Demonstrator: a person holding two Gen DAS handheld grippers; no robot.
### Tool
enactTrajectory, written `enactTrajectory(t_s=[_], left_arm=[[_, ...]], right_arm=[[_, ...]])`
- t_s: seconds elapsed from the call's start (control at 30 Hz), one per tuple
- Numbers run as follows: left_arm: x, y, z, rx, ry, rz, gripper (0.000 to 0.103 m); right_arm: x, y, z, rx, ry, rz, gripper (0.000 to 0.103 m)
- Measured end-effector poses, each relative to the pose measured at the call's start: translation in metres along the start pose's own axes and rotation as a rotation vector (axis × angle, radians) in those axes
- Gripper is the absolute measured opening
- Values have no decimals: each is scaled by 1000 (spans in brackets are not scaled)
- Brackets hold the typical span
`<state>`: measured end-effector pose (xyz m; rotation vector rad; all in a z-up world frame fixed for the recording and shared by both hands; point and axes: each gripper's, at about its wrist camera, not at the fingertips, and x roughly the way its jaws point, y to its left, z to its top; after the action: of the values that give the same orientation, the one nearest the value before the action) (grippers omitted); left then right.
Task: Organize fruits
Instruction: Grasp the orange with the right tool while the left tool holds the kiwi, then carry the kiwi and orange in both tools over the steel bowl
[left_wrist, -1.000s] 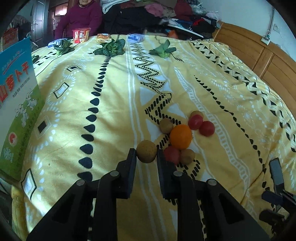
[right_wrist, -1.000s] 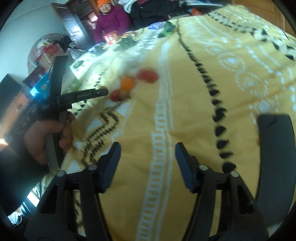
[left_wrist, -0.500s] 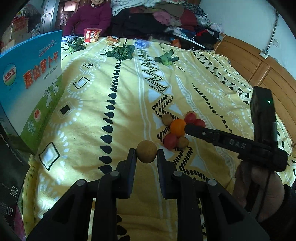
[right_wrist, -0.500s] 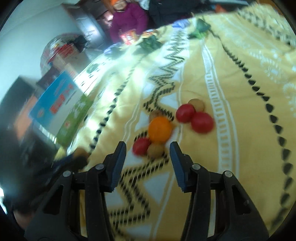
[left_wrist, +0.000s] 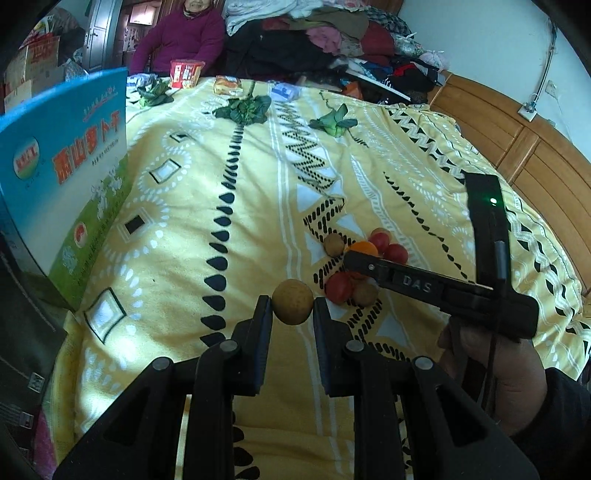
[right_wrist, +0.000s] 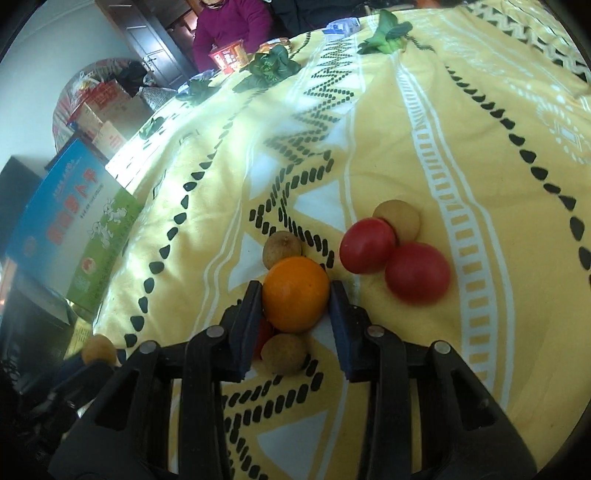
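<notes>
A small round brown fruit (left_wrist: 293, 302) hangs above the yellow patterned bedspread (left_wrist: 258, 192), and my left gripper (left_wrist: 293, 308) is shut on it. To its right lies the fruit cluster. My right gripper (right_wrist: 294, 297) has come down over the orange (right_wrist: 295, 286); its jaws are closing and both pads touch the orange's sides. Around it lie two red tomatoes (right_wrist: 366, 245) (right_wrist: 417, 273) and brown fruits (right_wrist: 282, 248) (right_wrist: 400, 218) (right_wrist: 284, 352). One more red fruit (right_wrist: 263, 332) is half hidden behind the left finger.
A blue and green box (left_wrist: 66, 184) stands at the bed's left edge. Leafy greens (left_wrist: 243, 109) (left_wrist: 334, 120) and snack packets (left_wrist: 184, 74) lie at the far end, where a person (left_wrist: 181, 40) sits. A wooden bed board (left_wrist: 535, 158) runs along the right.
My right gripper swung from bare bedspread over to the fruit cluster and narrowed around the orange. My left gripper drew back a little with the brown fruit still in it.
</notes>
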<state>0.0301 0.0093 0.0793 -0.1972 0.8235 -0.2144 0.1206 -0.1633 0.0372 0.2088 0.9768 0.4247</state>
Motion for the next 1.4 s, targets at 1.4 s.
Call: enactTrajectory(t_s=[1.4], left_arm=[[-370, 366, -71, -544, -421, 511, 22]], right_arm=[[-58, 496, -89, -758, 22, 318, 36]])
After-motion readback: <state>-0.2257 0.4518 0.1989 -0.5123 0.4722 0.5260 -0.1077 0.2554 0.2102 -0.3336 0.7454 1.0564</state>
